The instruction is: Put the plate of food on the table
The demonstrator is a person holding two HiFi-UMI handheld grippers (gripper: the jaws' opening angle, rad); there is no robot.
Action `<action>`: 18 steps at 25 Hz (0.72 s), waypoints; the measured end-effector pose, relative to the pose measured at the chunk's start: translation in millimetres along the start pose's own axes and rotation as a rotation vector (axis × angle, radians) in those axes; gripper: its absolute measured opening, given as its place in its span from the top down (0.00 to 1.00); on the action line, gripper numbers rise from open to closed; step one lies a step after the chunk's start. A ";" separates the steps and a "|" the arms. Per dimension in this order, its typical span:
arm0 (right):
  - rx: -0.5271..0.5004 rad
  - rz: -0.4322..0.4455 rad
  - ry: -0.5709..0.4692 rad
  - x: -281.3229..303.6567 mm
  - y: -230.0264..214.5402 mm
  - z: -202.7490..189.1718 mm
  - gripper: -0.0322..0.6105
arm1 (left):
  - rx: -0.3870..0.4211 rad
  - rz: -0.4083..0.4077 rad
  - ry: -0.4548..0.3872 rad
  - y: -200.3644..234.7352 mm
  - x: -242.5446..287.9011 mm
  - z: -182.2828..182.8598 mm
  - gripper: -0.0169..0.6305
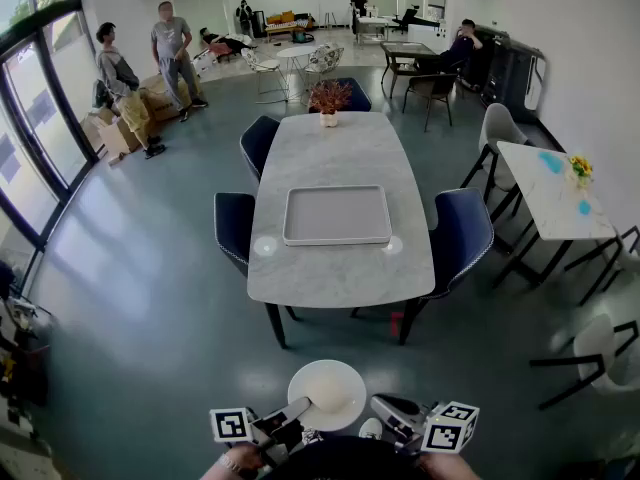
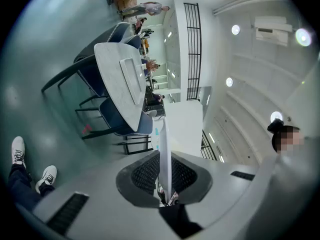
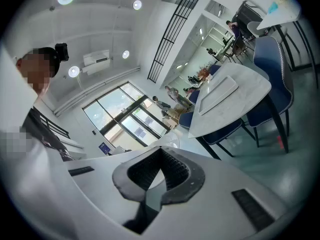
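Left claw (image 2: pixel 163 160) grips the white plate (image 1: pixel 327 393) by its rim; right claw (image 3: pixel 160 156) closed, empty.

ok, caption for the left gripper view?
Left gripper clamps a white plate seen edge-on, table and tray beyond.

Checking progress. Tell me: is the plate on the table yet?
No: the plate hangs over the floor, short of the table.
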State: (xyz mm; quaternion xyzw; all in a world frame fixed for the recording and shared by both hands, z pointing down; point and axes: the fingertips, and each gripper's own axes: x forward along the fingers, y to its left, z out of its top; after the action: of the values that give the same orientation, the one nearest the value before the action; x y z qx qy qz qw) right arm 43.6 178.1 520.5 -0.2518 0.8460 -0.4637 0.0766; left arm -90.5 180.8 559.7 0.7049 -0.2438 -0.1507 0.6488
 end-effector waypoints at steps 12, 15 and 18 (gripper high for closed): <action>-0.008 0.021 -0.018 -2.5 5.7 1.8 0.93 | -0.012 -0.006 -0.017 -4.9 -3.9 -0.3 0.92; -0.001 0.024 -0.029 -0.5 6.1 3.1 0.93 | -0.010 -0.004 -0.032 -4.3 -8.4 5.0 0.92; 0.003 0.026 -0.038 3.1 4.5 4.7 0.93 | -0.007 -0.005 -0.049 -2.8 -11.7 13.5 0.92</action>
State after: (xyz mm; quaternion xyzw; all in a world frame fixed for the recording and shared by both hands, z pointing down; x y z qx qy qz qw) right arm 41.0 175.0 514.4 -0.2494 0.8469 -0.4592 0.0989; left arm -107.0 175.9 554.2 0.6993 -0.2573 -0.1706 0.6447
